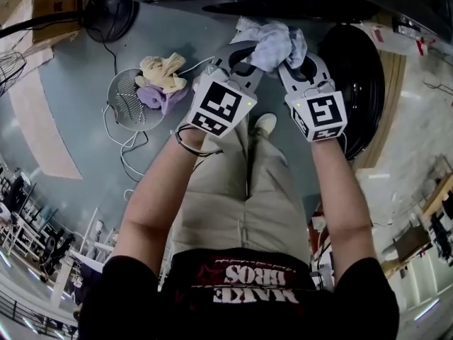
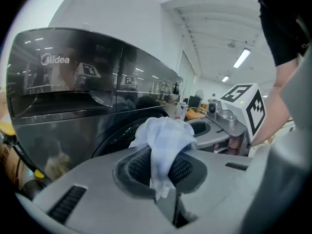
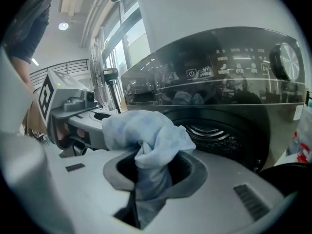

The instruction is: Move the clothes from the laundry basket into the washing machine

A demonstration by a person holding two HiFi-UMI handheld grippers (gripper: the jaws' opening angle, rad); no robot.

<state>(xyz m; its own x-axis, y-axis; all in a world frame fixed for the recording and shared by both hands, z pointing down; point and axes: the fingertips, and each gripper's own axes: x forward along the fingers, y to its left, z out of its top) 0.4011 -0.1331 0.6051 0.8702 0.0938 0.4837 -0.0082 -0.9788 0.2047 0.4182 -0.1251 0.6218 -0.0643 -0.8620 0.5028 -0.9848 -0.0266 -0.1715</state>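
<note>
Both grippers hold one light blue cloth (image 1: 277,42) up in front of the dark washing machine (image 2: 73,91). My left gripper (image 1: 244,57) is shut on a fold of the cloth (image 2: 163,140), which bunches over its jaws. My right gripper (image 1: 297,57) is shut on the other end of the cloth (image 3: 146,135), just to the right. The drum opening (image 3: 219,130) lies right behind the cloth. The wire laundry basket (image 1: 126,112) stands on the floor to the left, with a cream garment (image 1: 161,71) and a purple one (image 1: 159,96) in it.
The washer's round dark door (image 1: 361,91) hangs open at the right, close to my right gripper. White cords (image 1: 131,147) trail on the floor by the basket. A floor fan (image 1: 110,13) and a cardboard box (image 1: 49,6) sit at the far left. The person's legs are below the grippers.
</note>
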